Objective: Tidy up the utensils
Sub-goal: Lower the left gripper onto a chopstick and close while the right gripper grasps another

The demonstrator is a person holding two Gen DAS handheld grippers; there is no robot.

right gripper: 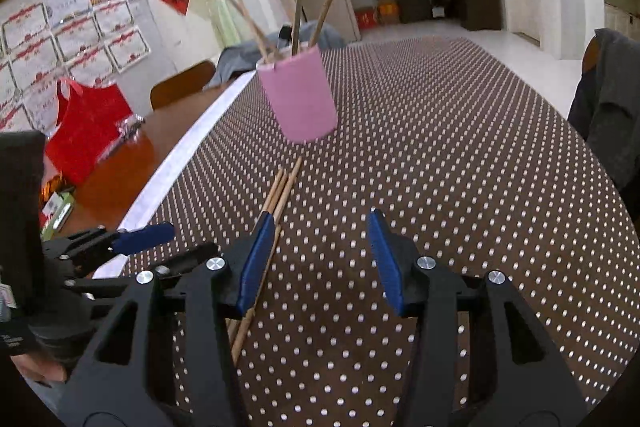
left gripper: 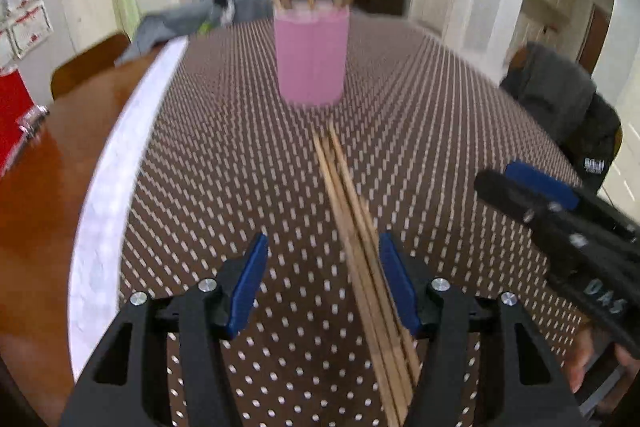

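Chopsticks (left gripper: 362,251) found loose on dotted tablecloth (left gripper: 240,155), between left gripper (left gripper: 324,283) jaws, close against one pad; jaws wide apart, nothing gripped. Lay just outside right gripper (right gripper: 316,263), likewise open and empty. Several already stood in pink cup (left gripper: 311,57) ahead of jaws. Judged partly done; bundle remained.

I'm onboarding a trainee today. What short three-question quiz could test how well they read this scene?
1. True or false: the pink cup already holds chopsticks.
2. Where do the loose chopsticks lie? A) inside the cup B) flat on the dotted tablecloth C) on the wooden chair
3. Fill in: in its own view, the left gripper has the loose chopsticks running between its ____ jaws.

Key: 1 true; 2 B; 3 open.
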